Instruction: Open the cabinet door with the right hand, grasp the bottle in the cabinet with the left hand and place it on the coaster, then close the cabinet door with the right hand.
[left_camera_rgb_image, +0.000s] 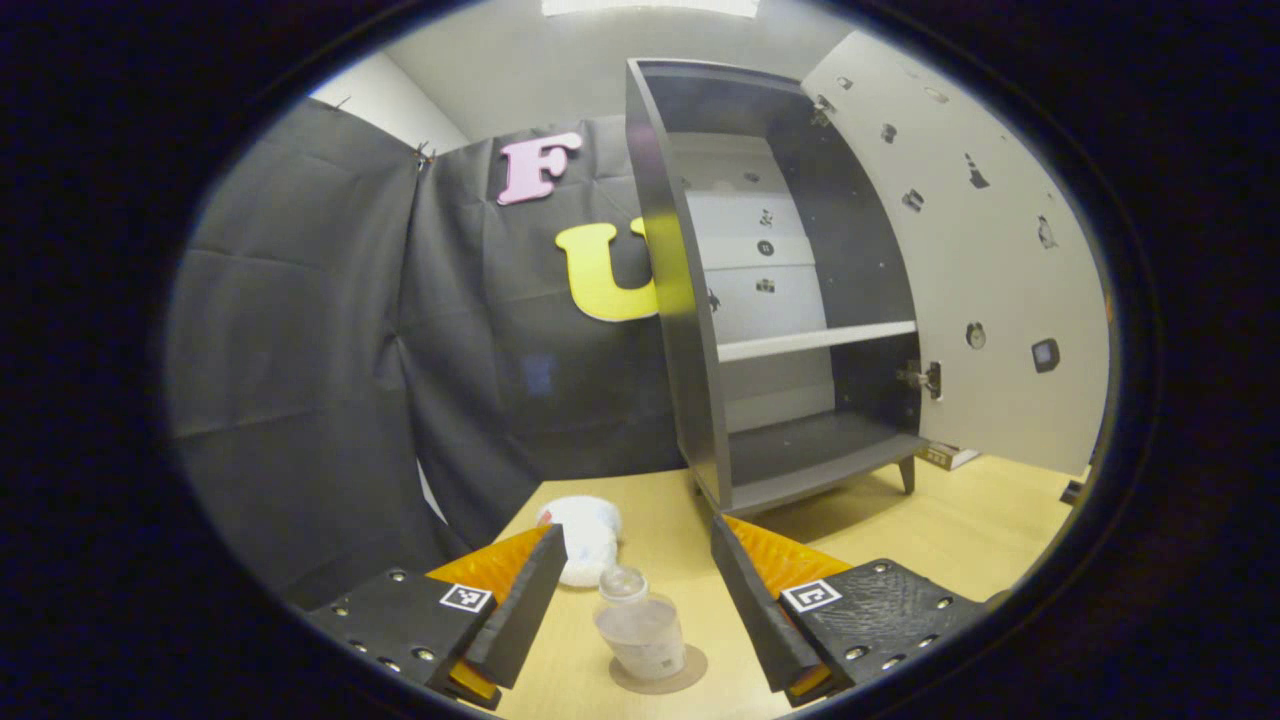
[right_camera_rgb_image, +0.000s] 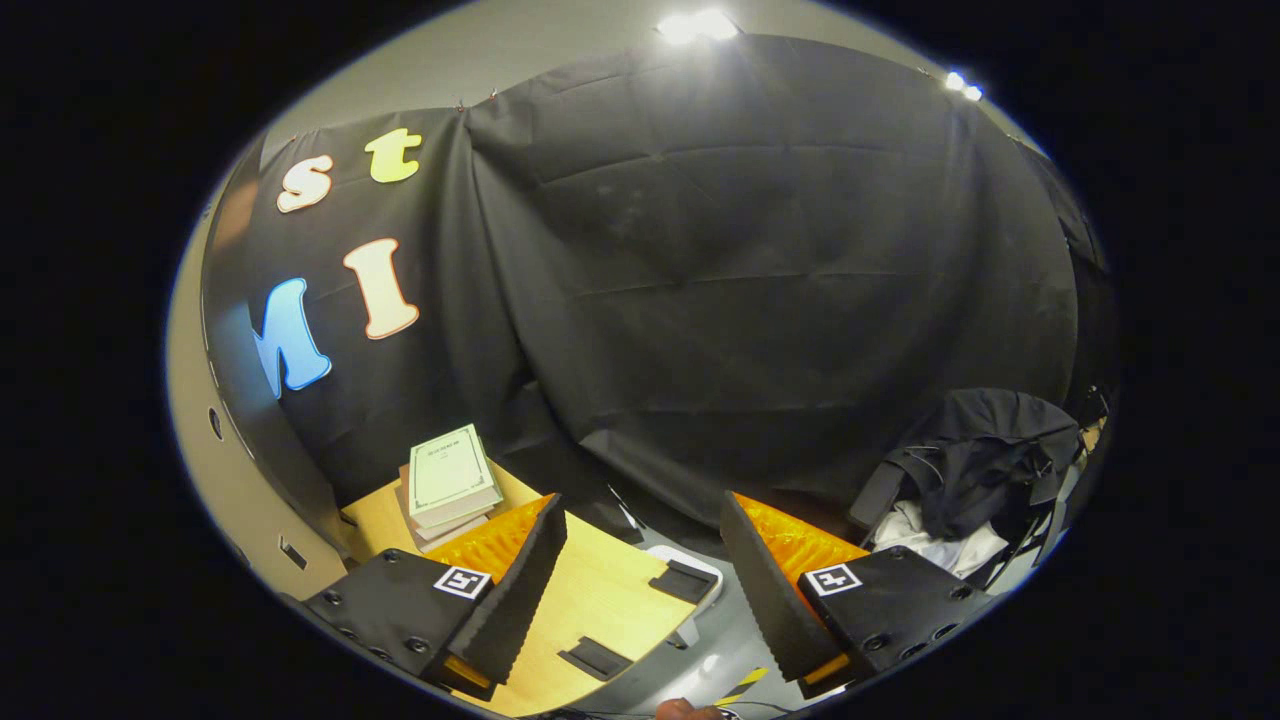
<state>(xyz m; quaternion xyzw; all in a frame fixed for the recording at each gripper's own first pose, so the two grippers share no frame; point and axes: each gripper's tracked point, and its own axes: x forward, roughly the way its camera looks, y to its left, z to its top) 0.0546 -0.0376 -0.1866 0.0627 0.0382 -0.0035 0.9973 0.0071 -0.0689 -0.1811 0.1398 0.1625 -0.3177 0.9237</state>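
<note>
The bottle (left_camera_rgb_image: 640, 635) stands on the coaster (left_camera_rgb_image: 690, 675) between the spread, empty left gripper (left_camera_rgb_image: 630, 610); the right gripper (right_camera_rgb_image: 640, 590) gapes empty; the cabinet door (left_camera_rgb_image: 960, 260) is open.

Stacked books (right_camera_rgb_image: 452, 480) on table corner (right_camera_rgb_image: 600, 600)

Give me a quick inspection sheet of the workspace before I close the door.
Surface: wooden table, bare around the cabinet.
Job's things: bottle upright on coaster; cabinet empty, its door wide open.
Clutter: white cloth behind the bottle; stacked books at table edge.
Grippers: left gripper open, fingers either side of the bottle, not touching; right gripper open, holding nothing.
Cables: nothing seen.
Surroundings: dark clothing heaped on a chair.
</note>
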